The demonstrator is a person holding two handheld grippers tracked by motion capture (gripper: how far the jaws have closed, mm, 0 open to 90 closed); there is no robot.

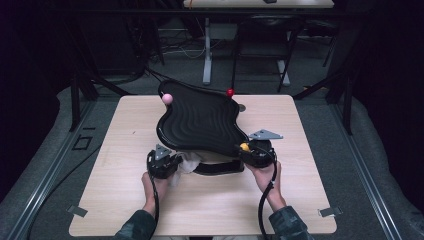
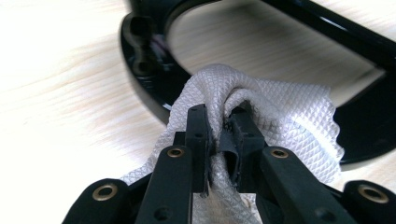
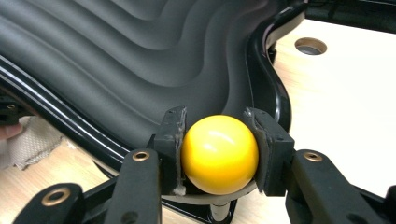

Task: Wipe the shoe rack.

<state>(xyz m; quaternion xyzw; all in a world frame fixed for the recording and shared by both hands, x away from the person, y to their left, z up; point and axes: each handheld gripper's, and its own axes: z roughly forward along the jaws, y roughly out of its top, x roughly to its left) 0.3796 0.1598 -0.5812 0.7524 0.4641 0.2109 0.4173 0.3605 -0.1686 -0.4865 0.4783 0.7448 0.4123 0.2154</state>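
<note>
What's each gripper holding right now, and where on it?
Left gripper pinches a bunched fold of the white cloth. Right gripper clamps the yellow ball knob at the black wavy board's near corner, across its sides.

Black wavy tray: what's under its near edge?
Under the black wavy tray, a curved glossy black base and bare table show. The white cloth, pinched in the left tongs, lies against the base. Further under is hidden.

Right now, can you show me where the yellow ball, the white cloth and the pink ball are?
yellow ball (image 3: 219, 154), right gripper view, middle of its front.
white cloth (image 2: 285, 112), left gripper view, its bunched weave.
pink ball (image 1: 167, 98), high view, its centre.
</note>
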